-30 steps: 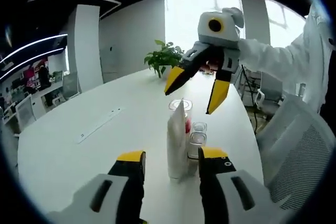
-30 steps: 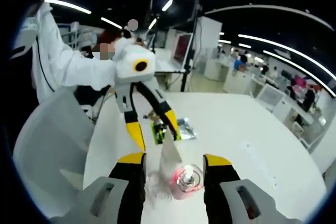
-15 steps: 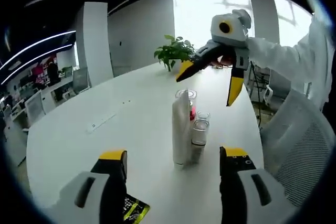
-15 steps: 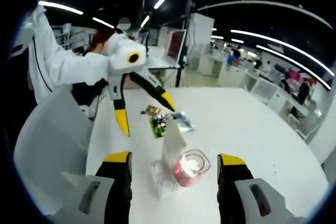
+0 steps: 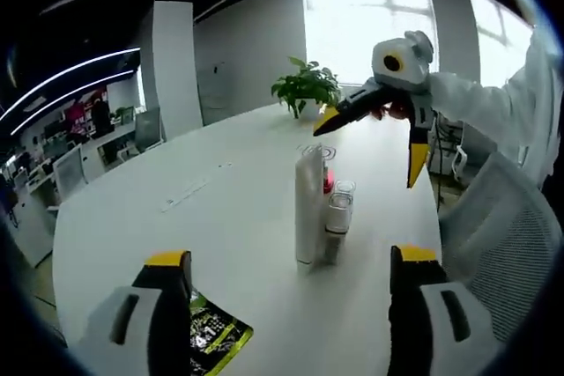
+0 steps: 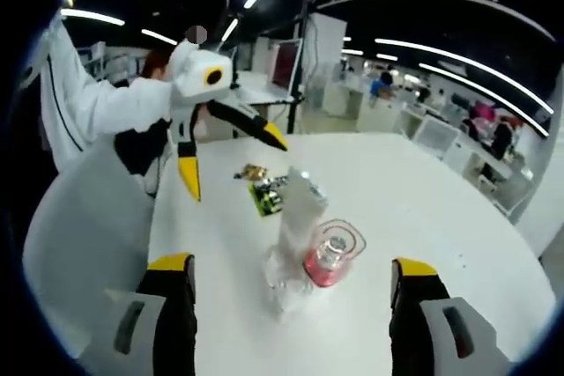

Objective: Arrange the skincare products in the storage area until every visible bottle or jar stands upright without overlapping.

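— Fingers first: what are they doing?

— Both pairs are spread wide with nothing between them. In the left gripper view the left gripper [image 5: 286, 301] frames the cluster from the near side, and the right gripper [image 5: 374, 143] hangs above and beyond it. In the right gripper view the right gripper [image 6: 286, 305] looks at the same cluster from the opposite side.

— Where do the products sit?

— Near the tabletop [image 5: 132, 226] edge that runs beside the mesh chair [image 5: 502, 235], roughly midway along it. Nearest the left gripper stands the white tube [image 5: 308, 204], long axis vertical, its flat crimped end pointing up and its cap on the surface. Just beside it is a small clear bottle [image 5: 337, 213], upright, mouth up. Behind those, a pink jar [image 6: 333, 257] with a clear lid, also upright (whether the three touch I cannot tell, they stand so tight).

— How would they handle?

— My guess: the tube is light, soft-walled and top-heavy on a narrow cap, so grip it low and gently, across its flat faces. The bottle and jar look rigid, smooth and slippery; take them around the body, squarely.

— Anything else?

— A green sachet [image 5: 211, 336] lies flat by the left fingers; far off, a potted plant [image 5: 304, 90].
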Demonstrator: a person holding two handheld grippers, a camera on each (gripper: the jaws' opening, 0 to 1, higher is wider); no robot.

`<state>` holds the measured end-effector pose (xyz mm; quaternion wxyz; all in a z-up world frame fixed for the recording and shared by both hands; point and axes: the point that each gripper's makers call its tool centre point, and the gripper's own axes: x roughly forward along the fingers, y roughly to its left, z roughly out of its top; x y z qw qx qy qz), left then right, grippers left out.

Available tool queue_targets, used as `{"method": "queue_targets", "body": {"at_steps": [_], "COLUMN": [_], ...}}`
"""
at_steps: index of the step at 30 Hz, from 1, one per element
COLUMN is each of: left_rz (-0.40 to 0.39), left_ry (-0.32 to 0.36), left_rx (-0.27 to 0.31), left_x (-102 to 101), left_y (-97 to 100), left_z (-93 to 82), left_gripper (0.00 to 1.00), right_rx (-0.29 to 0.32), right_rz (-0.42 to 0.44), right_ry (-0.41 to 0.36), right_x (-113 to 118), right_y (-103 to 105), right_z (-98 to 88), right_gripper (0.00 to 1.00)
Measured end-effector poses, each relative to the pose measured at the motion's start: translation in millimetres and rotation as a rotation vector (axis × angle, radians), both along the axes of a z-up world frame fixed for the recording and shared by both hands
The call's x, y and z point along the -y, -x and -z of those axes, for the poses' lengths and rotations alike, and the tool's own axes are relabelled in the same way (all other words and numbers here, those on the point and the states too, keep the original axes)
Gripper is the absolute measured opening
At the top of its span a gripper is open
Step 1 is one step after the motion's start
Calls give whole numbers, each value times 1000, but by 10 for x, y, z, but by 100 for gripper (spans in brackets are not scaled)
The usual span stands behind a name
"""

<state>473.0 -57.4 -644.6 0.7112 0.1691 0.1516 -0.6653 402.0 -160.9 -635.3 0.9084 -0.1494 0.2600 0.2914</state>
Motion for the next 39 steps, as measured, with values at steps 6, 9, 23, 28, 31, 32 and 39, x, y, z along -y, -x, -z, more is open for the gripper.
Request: {"method": "queue_targets", "body": {"at_steps": [6, 9, 23, 28, 31, 32, 39], "left_rz": [-31, -42, -100, -129, -152, -164, -216], "left_ry": [-9, -24, -52, -53, -46, -47, -43], "left_rx": [-2, -5, 4, 11, 9, 11, 15], "left_x": [-126, -192, -391, -538, -617, -638, -772], "left_y": [-2, 12, -10, 185, 228, 227, 220], "left_z": [8, 27, 22, -34, -62, -65, -80], "left_gripper": [98, 99, 98, 97, 92, 92, 97], "right_rx": [7, 10, 8, 9, 13, 19, 37], "right_rz": [7, 20, 46, 37, 35, 35, 43], "right_ry": [-5, -9, 8, 25, 33, 31, 4], "right_x": [-26, -28, -103, -148, -179, -189, -243], "right_y": [94, 125, 318, 381, 424, 431, 501], "right_z": [-15, -8, 3, 5, 13, 7, -13], "right_gripper": [92, 96, 99, 97, 95, 94, 94]}}
